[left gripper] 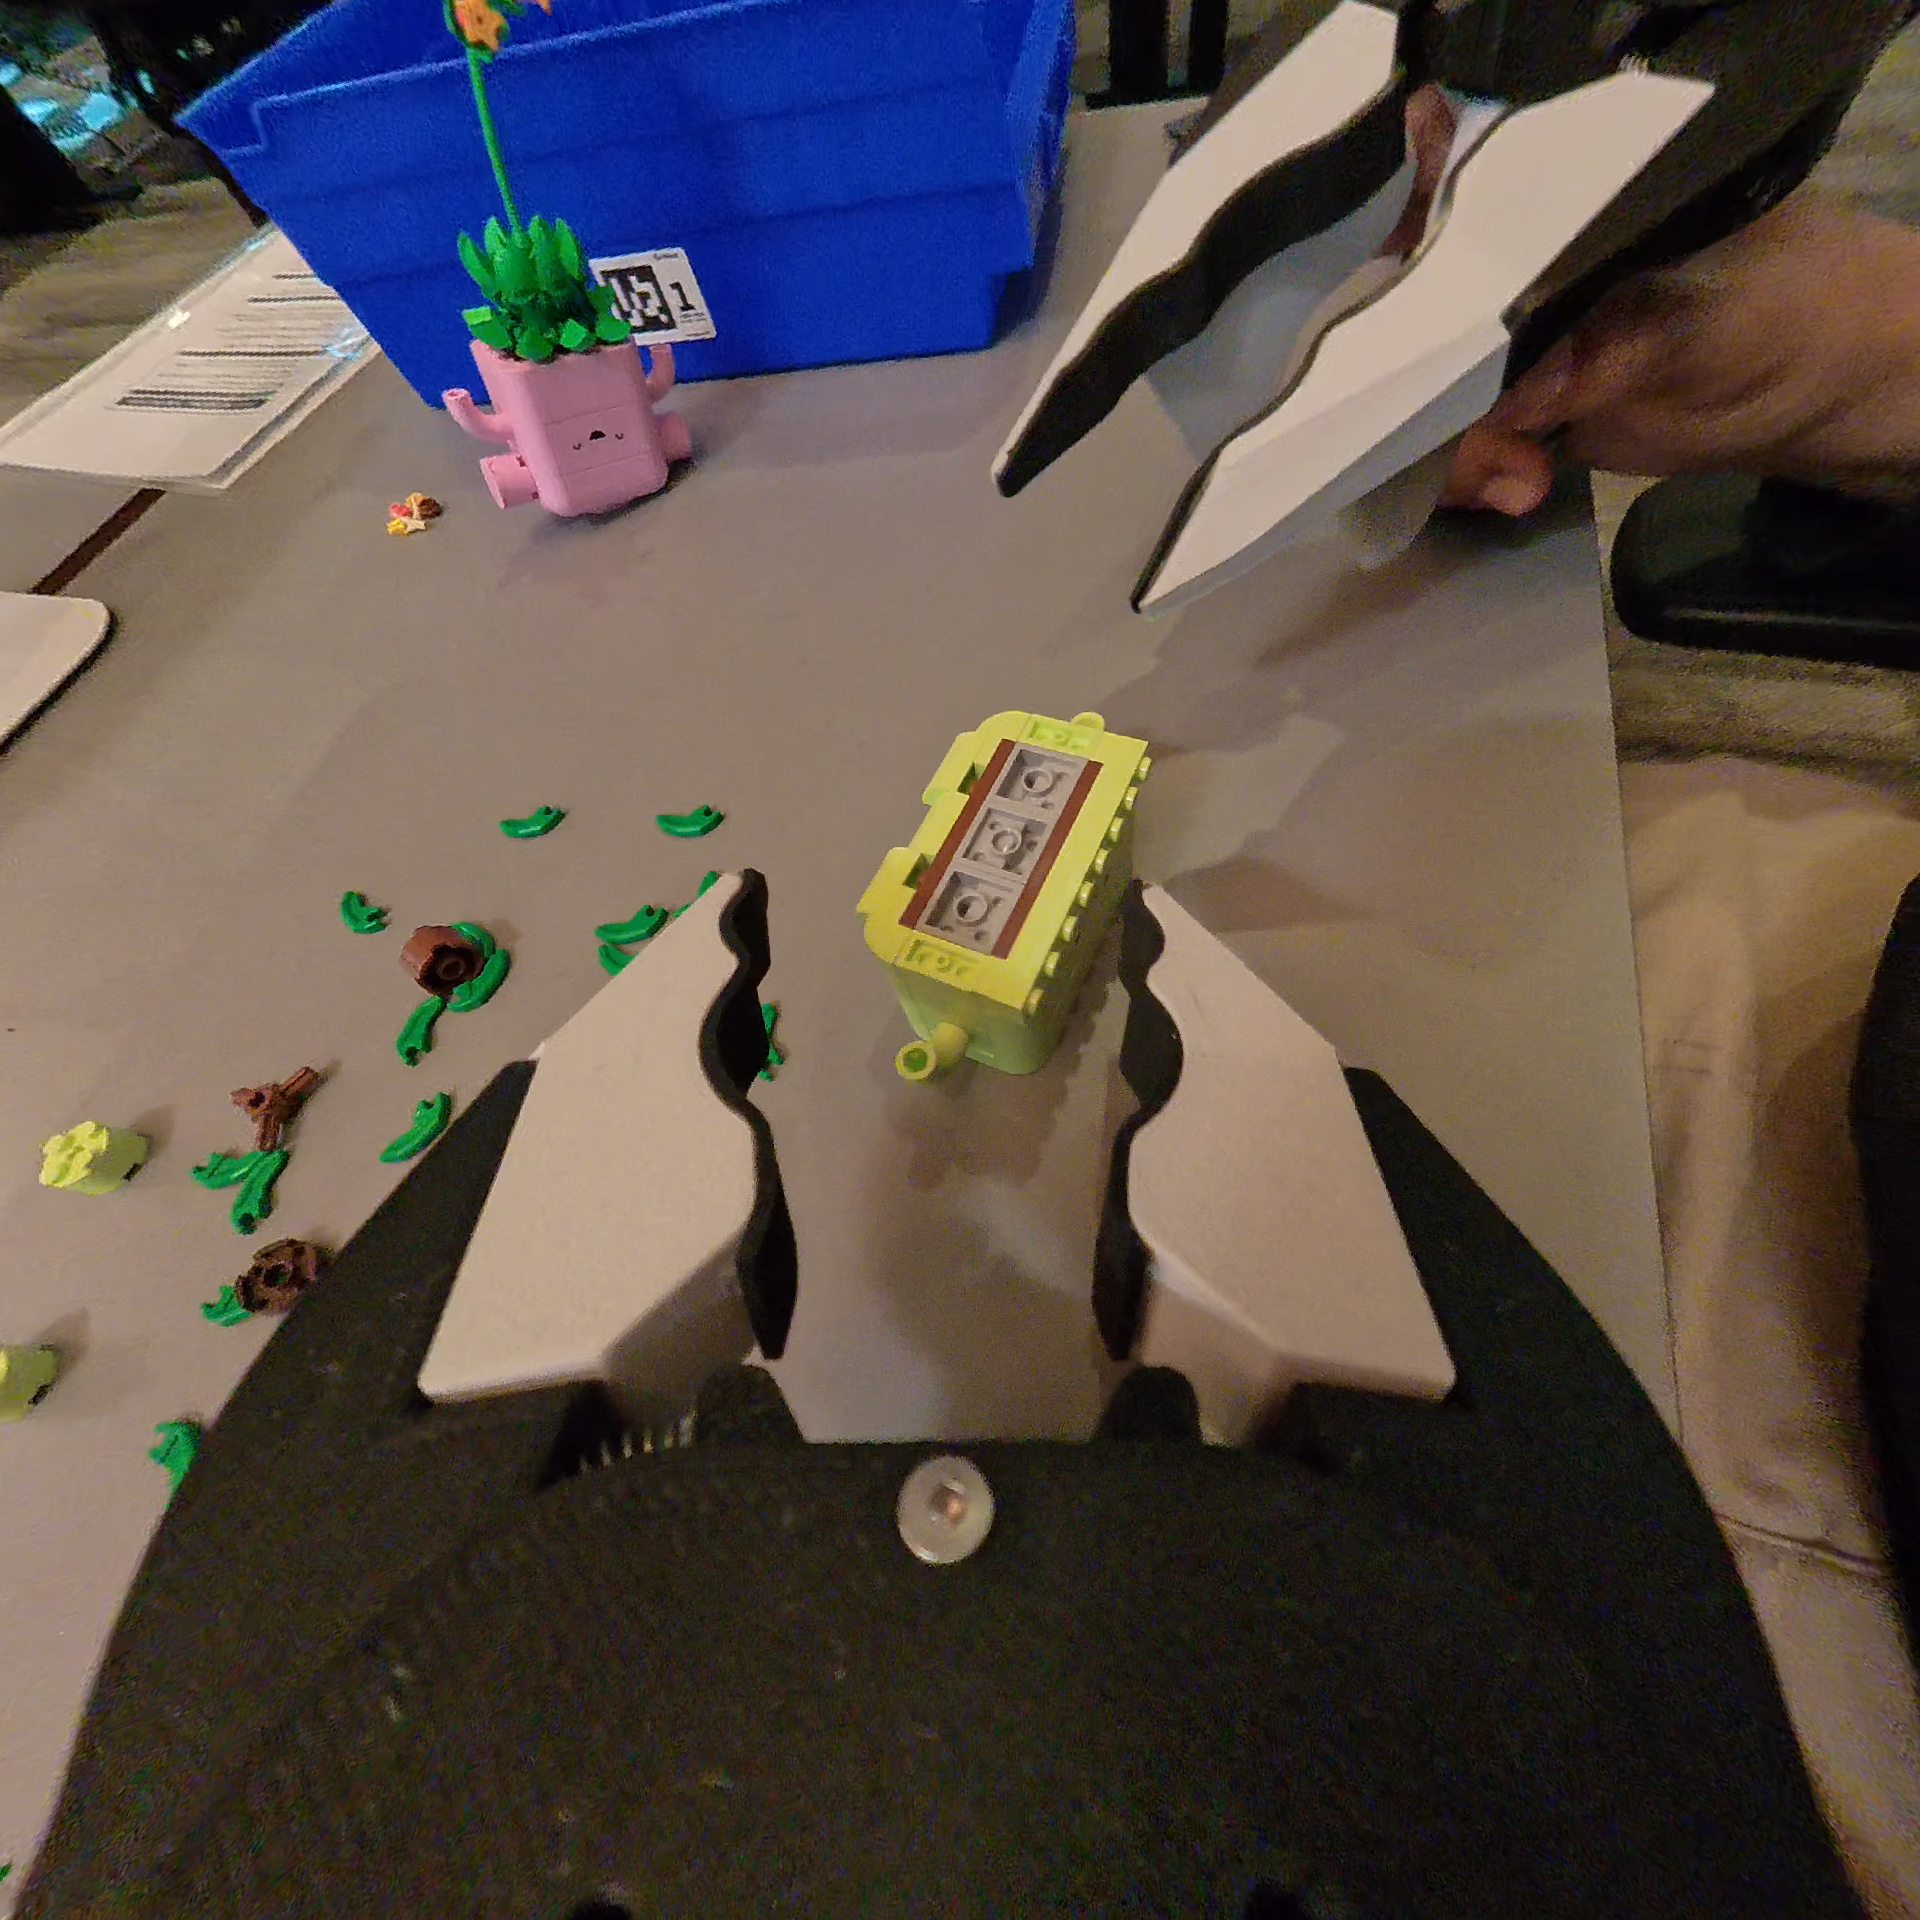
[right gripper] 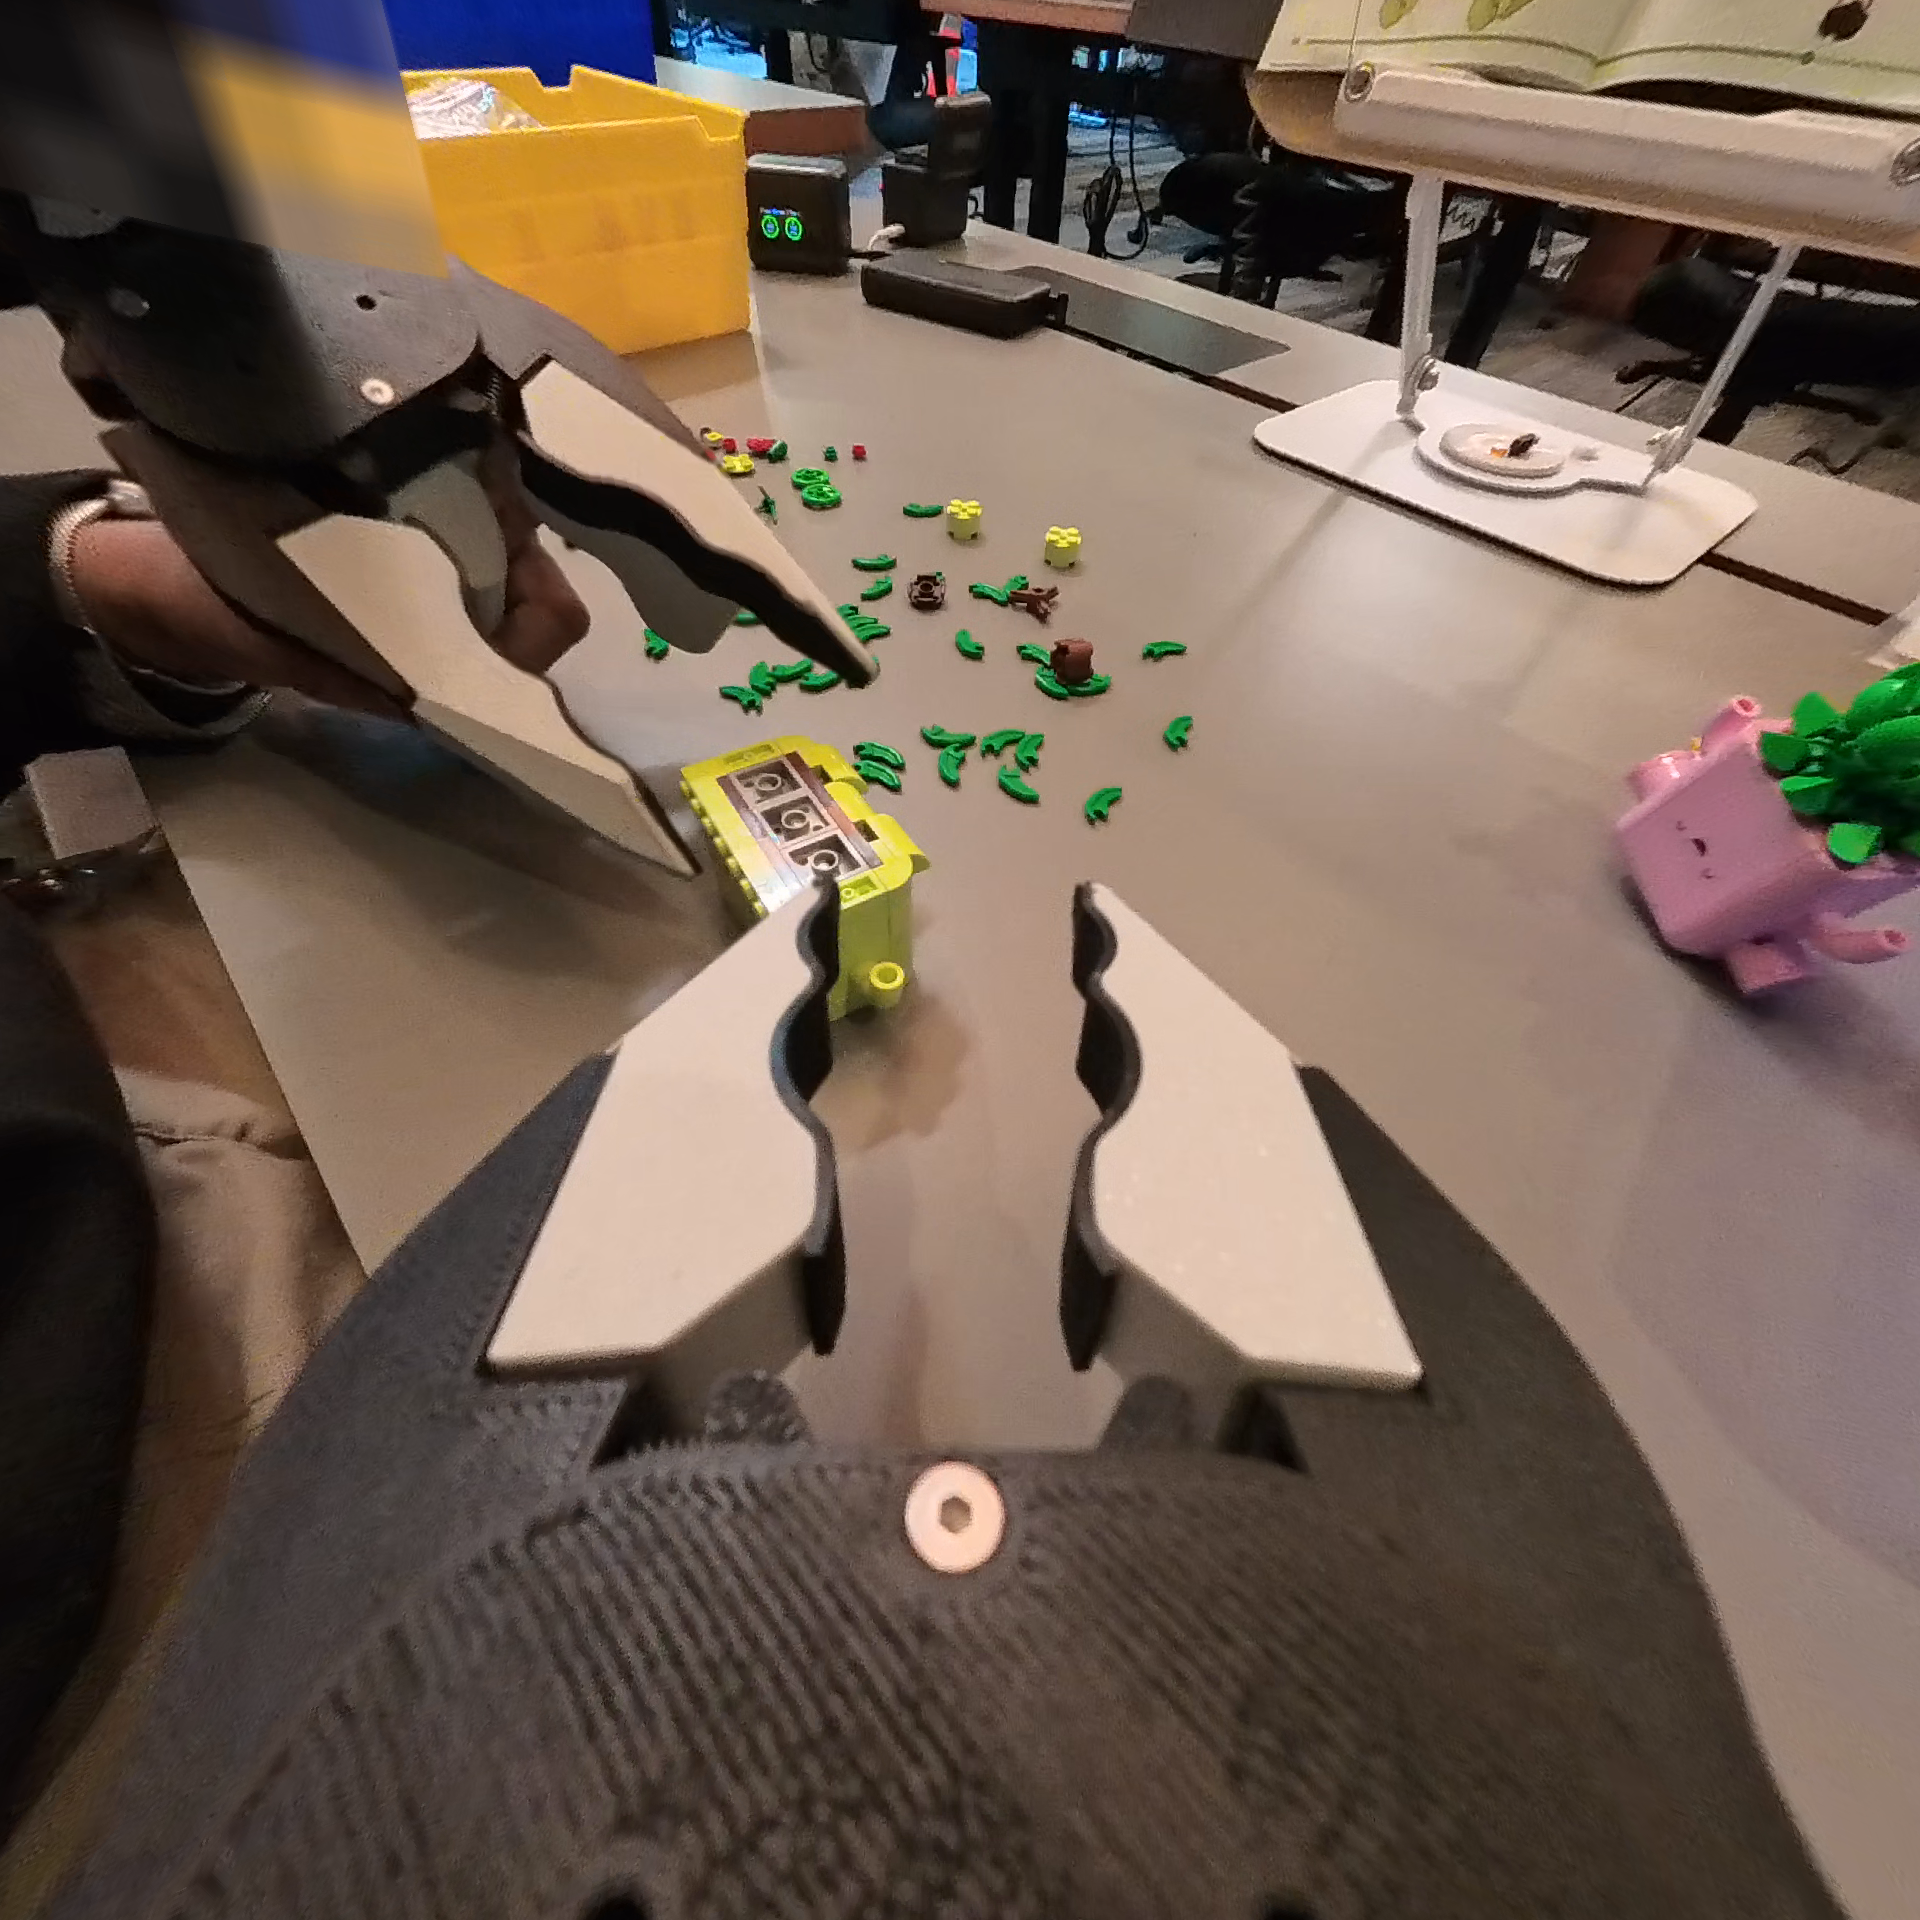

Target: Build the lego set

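A lime green lego pot [left gripper: 1003,894] stands on the grey table, its open top showing grey studs between brown strips. My left gripper [left gripper: 940,894] is open and empty. The pot sits between its fingertips, close to the right finger. My right gripper [right gripper: 956,894] is open and empty, with the pot [right gripper: 800,831] just beyond its left fingertip. In the left wrist view the right gripper [left gripper: 1081,540] hovers behind the pot. In the right wrist view the left gripper [right gripper: 774,769] straddles the pot. Loose green leaf pieces [left gripper: 416,1132] [right gripper: 987,758] lie scattered.
A finished pink pot with a green plant [left gripper: 582,436] [right gripper: 1745,852] stands on the table. Brown pieces [left gripper: 442,961] and small lime pieces [left gripper: 88,1158] lie among the leaves. A blue bin [left gripper: 727,156], a yellow bin [right gripper: 592,208] and a booklet stand [right gripper: 1507,488] stand at the back. The table edge [left gripper: 1610,831] runs close by.
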A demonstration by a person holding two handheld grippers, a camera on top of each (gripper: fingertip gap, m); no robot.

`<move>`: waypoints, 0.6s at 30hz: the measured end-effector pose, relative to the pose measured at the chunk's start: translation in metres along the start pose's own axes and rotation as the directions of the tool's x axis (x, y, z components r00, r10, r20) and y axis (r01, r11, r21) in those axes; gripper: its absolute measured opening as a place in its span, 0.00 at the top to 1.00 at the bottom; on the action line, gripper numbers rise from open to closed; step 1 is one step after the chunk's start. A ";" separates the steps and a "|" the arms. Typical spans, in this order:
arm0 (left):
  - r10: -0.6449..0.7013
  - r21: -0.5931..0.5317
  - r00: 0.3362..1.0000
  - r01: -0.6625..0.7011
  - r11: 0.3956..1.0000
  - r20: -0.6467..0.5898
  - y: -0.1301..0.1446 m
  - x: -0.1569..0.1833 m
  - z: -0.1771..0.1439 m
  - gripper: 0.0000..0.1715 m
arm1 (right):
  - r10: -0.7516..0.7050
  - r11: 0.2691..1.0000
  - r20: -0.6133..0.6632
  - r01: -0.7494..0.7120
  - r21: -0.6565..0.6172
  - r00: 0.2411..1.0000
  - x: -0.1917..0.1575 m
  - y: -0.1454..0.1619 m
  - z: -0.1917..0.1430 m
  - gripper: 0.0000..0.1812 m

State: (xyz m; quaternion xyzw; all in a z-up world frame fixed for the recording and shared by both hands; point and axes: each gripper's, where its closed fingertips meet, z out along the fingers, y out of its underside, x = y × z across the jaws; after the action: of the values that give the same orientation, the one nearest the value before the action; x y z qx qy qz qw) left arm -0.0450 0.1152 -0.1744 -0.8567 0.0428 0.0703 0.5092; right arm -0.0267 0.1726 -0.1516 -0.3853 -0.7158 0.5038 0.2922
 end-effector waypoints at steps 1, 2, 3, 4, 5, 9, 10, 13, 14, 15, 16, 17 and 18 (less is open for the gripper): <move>0.016 -0.007 1.000 -0.016 1.000 0.002 0.001 0.002 0.001 0.62 | 0.017 1.000 0.006 -0.017 0.000 1.000 0.001 0.000 0.000 0.76; 0.030 -0.013 1.000 -0.030 0.999 0.004 0.001 0.003 0.001 0.62 | 0.043 0.999 0.019 -0.044 0.008 0.999 0.002 -0.001 -0.001 0.75; 0.040 -0.019 0.999 -0.040 0.999 0.008 0.002 0.003 0.002 0.62 | 0.073 0.997 0.033 -0.074 0.026 0.997 0.004 -0.003 -0.003 0.75; 0.046 -0.025 0.999 -0.046 0.999 0.009 0.003 0.004 0.003 0.62 | 0.104 0.993 0.045 -0.106 0.049 0.994 0.006 -0.006 -0.005 0.75; 0.050 -0.031 0.999 -0.050 0.998 0.008 0.004 0.004 0.003 0.62 | 0.131 0.988 0.056 -0.135 0.074 0.990 0.009 -0.009 -0.008 0.75; 0.058 -0.040 0.998 -0.057 0.998 0.001 0.005 0.006 0.004 0.62 | 0.189 0.972 0.082 -0.198 0.129 0.979 0.014 -0.015 -0.015 0.76; 0.060 -0.039 0.998 -0.060 0.997 0.001 0.005 0.006 0.004 0.62 | 0.190 0.971 0.086 -0.200 0.127 0.978 0.014 -0.015 -0.015 0.76; 0.072 -0.042 0.997 -0.072 0.997 0.005 0.005 0.007 0.004 0.63 | 0.167 0.979 0.075 -0.174 0.103 0.983 0.012 -0.012 -0.012 0.76; 0.078 -0.045 0.997 -0.078 0.996 0.007 0.005 0.007 0.005 0.63 | 0.150 0.984 0.069 -0.156 0.090 0.986 0.010 -0.011 -0.010 0.76; 0.085 -0.048 0.996 -0.085 0.995 0.008 0.006 0.008 0.005 0.63 | 0.132 0.988 0.064 -0.137 0.074 0.989 0.008 -0.009 -0.008 0.76; 0.093 -0.052 0.996 -0.092 0.994 0.010 0.006 0.008 0.005 0.63 | 0.110 0.992 0.066 -0.114 0.054 0.992 0.005 -0.007 -0.006 0.76; 0.101 -0.056 0.995 -0.100 0.993 0.012 0.007 0.009 0.006 0.63 | 0.088 0.995 0.074 -0.090 0.032 0.993 0.001 -0.004 -0.003 0.77; 0.109 -0.060 0.994 -0.108 0.992 0.016 0.007 0.009 0.006 0.63 | 0.071 0.997 0.083 -0.072 0.012 0.994 -0.003 -0.002 -0.001 0.78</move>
State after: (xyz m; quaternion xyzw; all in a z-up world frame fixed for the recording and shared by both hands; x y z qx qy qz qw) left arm -0.0373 0.1172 -0.1850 -0.8670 0.0824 0.1073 0.4796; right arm -0.0248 0.1702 -0.1493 -0.3874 -0.7093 0.5346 0.2470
